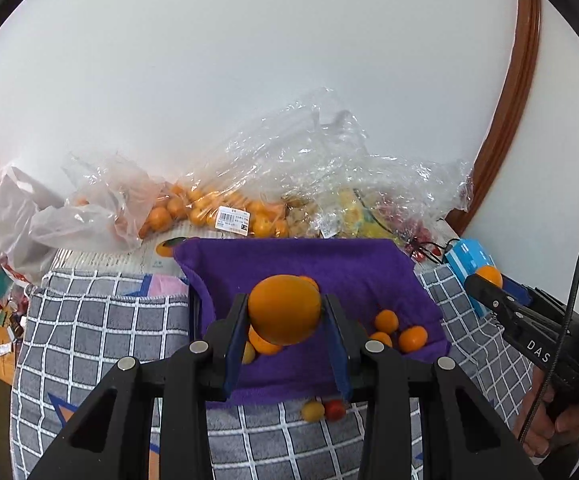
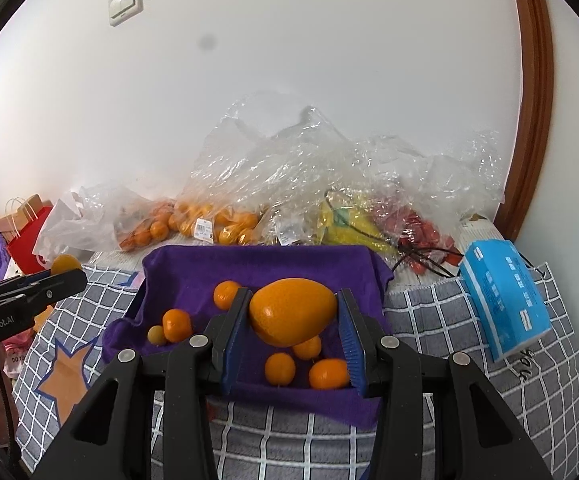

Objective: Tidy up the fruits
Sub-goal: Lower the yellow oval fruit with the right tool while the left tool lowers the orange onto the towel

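In the left wrist view my left gripper point(image 1: 285, 305) is shut on a large orange point(image 1: 284, 308), held above a purple cloth point(image 1: 329, 264) that lines a shallow container. Small oranges point(image 1: 412, 338) lie on that cloth. My right gripper point(image 1: 485, 282) enters from the right with an orange point(image 1: 489, 275) in its tips. In the right wrist view my right gripper point(image 2: 293, 301) is shut on an egg-shaped orange point(image 2: 292, 312) over the purple cloth point(image 2: 289, 264), where several small oranges point(image 2: 176, 324) lie. The left gripper point(image 2: 63, 278) shows at the left, holding its orange point(image 2: 65, 265).
Clear plastic bags of small oranges point(image 1: 209, 212), yellow fruit point(image 2: 349, 224) and red tomatoes point(image 2: 421, 228) are piled against the white wall. A blue tissue pack point(image 2: 505, 300) lies right. A yellow point(image 1: 312, 410) and a red tomato point(image 1: 335, 409) sit on the grey checked cloth point(image 1: 109, 320).
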A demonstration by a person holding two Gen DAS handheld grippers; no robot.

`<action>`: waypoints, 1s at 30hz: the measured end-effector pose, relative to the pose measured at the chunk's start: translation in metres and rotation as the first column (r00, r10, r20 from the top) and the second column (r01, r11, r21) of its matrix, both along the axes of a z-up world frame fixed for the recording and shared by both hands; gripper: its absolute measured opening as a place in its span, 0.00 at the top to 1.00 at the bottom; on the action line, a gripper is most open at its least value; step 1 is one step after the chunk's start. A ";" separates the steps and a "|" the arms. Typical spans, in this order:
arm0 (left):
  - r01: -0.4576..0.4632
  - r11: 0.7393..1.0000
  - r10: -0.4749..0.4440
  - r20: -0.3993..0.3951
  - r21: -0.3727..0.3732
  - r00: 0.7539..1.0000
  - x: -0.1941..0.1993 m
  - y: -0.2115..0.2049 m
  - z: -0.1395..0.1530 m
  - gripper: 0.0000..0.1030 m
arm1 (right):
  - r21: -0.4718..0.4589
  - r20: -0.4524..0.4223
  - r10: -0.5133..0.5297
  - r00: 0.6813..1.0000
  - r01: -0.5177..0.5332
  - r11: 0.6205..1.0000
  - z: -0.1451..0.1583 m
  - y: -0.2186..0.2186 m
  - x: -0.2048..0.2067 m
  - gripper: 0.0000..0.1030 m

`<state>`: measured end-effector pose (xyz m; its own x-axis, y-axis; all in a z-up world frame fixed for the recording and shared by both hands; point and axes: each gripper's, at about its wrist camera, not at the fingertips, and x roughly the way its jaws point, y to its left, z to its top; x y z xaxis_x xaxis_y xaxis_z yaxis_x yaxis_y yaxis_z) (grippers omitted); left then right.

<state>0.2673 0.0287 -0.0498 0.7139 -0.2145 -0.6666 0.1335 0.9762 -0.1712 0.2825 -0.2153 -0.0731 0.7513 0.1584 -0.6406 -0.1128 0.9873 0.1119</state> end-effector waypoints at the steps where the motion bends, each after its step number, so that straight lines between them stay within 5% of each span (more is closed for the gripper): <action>1: 0.000 1.000 0.000 0.000 -0.001 1.000 0.003 -0.001 0.000 0.66 | -0.001 0.000 0.001 1.000 -0.001 1.000 -0.001 0.000 0.003 0.59; 30: -0.016 0.999 0.014 -0.075 -0.034 0.997 0.080 -0.006 -0.043 0.66 | -0.046 -0.054 -0.034 0.998 0.031 0.998 -0.054 -0.023 0.073 0.59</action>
